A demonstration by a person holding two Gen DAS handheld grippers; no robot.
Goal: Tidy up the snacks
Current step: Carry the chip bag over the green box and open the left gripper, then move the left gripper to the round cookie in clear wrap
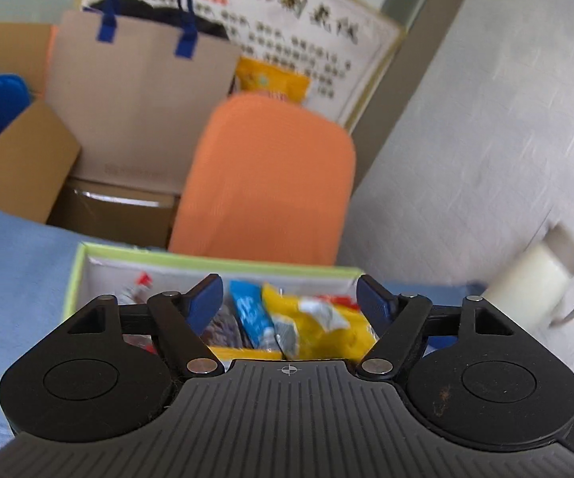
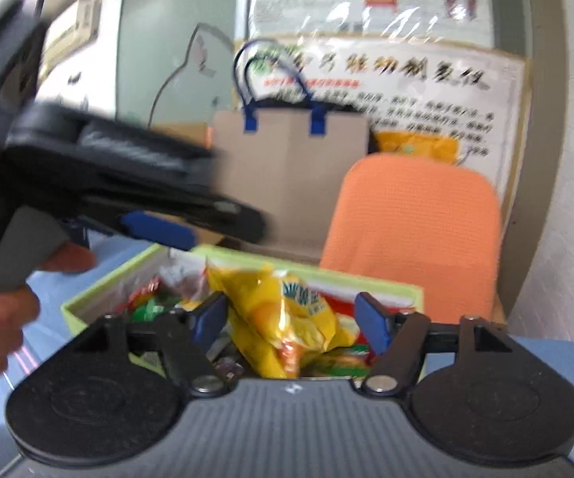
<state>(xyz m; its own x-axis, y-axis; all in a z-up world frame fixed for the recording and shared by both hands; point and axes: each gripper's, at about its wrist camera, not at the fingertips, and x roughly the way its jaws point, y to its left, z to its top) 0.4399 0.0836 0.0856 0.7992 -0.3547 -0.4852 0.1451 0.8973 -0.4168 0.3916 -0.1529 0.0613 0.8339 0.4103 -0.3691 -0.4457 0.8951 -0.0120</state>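
Note:
A light green box point(image 1: 72, 279) with a white lining stands on the blue tablecloth and holds several snack packets. In the left wrist view a blue packet point(image 1: 251, 314) and a yellow packet point(image 1: 328, 332) lie in it. My left gripper point(image 1: 290, 298) is open and empty above the box. In the right wrist view the box point(image 2: 386, 285) holds a big yellow packet point(image 2: 283, 318) on top of red and green packets. My right gripper point(image 2: 291, 318) is open, its fingers either side of the yellow packet without touching it. The left gripper point(image 2: 159, 227) shows at the upper left, blurred.
An orange chair back point(image 1: 263, 175) stands behind the table. A beige paper bag with blue handles point(image 1: 139, 91) and cardboard boxes point(image 1: 28, 159) stand beyond it. A white jug point(image 1: 533, 279) stands at the right. A blue tablecloth point(image 1: 16, 263) covers the table.

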